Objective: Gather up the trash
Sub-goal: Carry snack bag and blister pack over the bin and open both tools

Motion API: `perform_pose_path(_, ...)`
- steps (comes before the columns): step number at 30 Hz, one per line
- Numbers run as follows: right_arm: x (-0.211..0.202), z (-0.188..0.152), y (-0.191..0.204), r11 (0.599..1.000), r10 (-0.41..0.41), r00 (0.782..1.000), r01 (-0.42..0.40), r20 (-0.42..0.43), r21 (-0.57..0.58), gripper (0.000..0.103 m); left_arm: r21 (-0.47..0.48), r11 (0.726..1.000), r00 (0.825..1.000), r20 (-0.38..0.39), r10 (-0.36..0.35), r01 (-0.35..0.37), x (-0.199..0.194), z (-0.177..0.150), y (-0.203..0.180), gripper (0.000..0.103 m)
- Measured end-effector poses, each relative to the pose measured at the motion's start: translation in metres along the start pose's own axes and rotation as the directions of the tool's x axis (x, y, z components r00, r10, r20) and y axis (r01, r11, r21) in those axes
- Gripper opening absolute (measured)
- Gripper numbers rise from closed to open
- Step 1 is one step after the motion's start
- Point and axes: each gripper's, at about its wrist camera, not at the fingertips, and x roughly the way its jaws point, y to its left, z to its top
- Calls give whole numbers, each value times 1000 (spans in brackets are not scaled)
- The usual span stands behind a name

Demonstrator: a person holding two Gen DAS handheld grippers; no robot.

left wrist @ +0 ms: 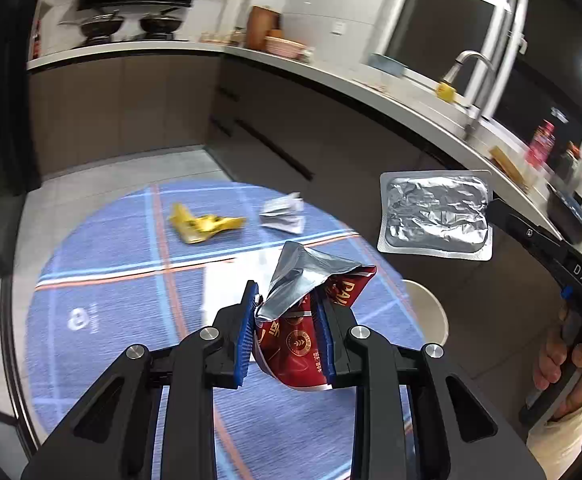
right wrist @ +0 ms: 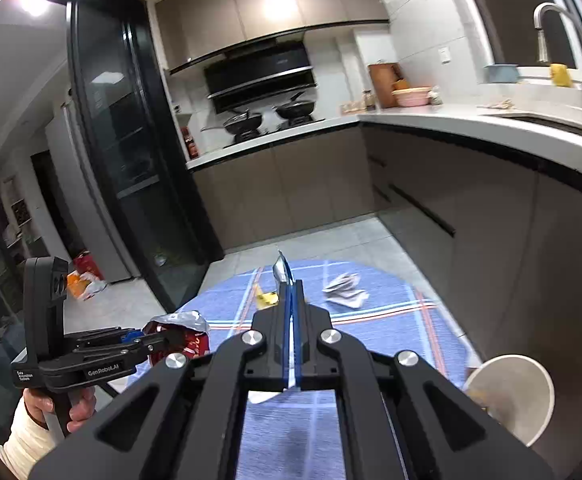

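My left gripper point(left wrist: 287, 312) is shut on a crumpled red snack bag point(left wrist: 303, 320) with a silver lining, held above the blue rug; it also shows in the right wrist view point(right wrist: 183, 336). My right gripper point(right wrist: 291, 300) is shut on a flat silver foil packet point(left wrist: 435, 216), seen edge-on between its pads in the right wrist view point(right wrist: 283, 272). A yellow wrapper point(left wrist: 201, 224) and a crumpled white paper point(left wrist: 285, 214) lie on the rug; both also show in the right wrist view, the wrapper point(right wrist: 266, 299) and the paper point(right wrist: 345, 288).
A round blue plaid rug point(left wrist: 111, 300) covers the tiled floor. A white round bin point(right wrist: 511, 396) stands at the right by the cabinets; its rim shows in the left wrist view point(left wrist: 431, 312). Kitchen counters point(right wrist: 451, 124) wrap the back and right. A dark glass door point(right wrist: 131, 160) is left.
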Motion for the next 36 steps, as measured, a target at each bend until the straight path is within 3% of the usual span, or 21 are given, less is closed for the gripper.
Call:
perform_pose_path(9, -53, -13, -65, 987, -154, 988, 152, 33, 47, 3, 115, 986, 992, -55, -114, 120, 47, 9, -80, 22)
perform_pose_path(21, -92, -66, -176, 923, -329, 944, 329, -36, 202, 3, 209, 942, 954, -199, -224, 265, 146, 6, -197, 21)
perform_pose_path(32, -65, -136, -254, 854, -342, 922, 385, -179, 349, 3, 193, 932, 912, -340, -228, 305, 238, -24, -245, 21)
perform_pose_path(36, -48, -159, -276, 829, -329, 916, 397, -232, 395, 3, 201, 935, 910, -359, -206, 291, 260, -30, -250, 21)
